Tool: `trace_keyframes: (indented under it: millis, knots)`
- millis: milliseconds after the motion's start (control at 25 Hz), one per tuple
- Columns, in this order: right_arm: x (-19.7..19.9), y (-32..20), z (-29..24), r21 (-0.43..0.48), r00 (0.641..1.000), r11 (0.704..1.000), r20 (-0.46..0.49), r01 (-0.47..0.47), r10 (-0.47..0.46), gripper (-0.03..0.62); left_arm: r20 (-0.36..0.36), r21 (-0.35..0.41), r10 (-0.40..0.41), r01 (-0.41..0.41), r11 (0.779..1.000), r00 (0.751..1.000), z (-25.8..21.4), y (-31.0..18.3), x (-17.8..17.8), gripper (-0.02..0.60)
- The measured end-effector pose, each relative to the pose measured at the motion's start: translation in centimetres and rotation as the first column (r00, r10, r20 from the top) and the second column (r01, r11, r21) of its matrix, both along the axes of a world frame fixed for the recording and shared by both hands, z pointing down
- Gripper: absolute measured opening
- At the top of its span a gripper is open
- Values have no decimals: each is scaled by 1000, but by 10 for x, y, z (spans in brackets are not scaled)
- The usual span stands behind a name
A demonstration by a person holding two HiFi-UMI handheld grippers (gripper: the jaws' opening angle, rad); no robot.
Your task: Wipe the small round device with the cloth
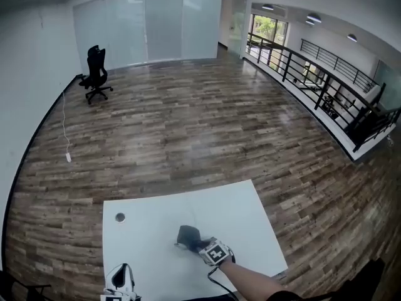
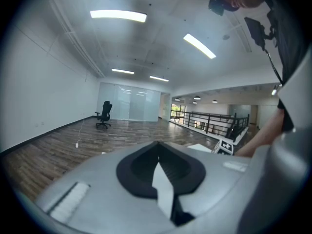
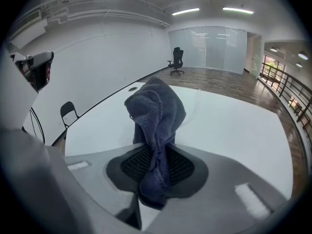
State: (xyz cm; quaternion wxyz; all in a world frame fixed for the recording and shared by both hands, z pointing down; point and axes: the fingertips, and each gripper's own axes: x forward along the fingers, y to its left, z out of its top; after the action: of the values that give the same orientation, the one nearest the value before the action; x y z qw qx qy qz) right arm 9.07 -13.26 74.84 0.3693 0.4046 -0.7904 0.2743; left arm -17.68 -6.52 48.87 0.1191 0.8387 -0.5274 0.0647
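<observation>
The small round device (image 1: 120,217) is a grey disc lying on the white table (image 1: 238,205) near its far left corner; in the right gripper view it is a small disc (image 3: 132,88) far off beyond the cloth. My right gripper (image 1: 199,243) hovers over the table's near middle, shut on a dark blue-grey cloth (image 1: 188,236). The cloth (image 3: 156,113) stands bunched up out of the jaws of the right gripper (image 3: 157,147). My left gripper (image 1: 121,279) sits at the table's near left edge, and the left gripper (image 2: 157,145) is shut with nothing in it, pointing out over the room.
A black office chair (image 1: 95,74) stands far off by the glass wall. A cable (image 1: 65,130) trails along the left wall on the wooden floor. A railing (image 1: 319,80) runs along the right. A dark chair (image 3: 68,112) stands beside the table's left edge.
</observation>
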Motion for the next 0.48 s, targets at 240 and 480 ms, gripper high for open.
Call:
trace_keyframes:
  millis: [240,480]
  knots:
    - [11,11,5,-26,1000,1000,25,14,-13,89,9,15,16,-17,1000,1000,11,-1,12,3]
    - [39,28,12,-62,999,997,12,-48,49,89,10,32,25,-25,999,1000,26,-1,21,3]
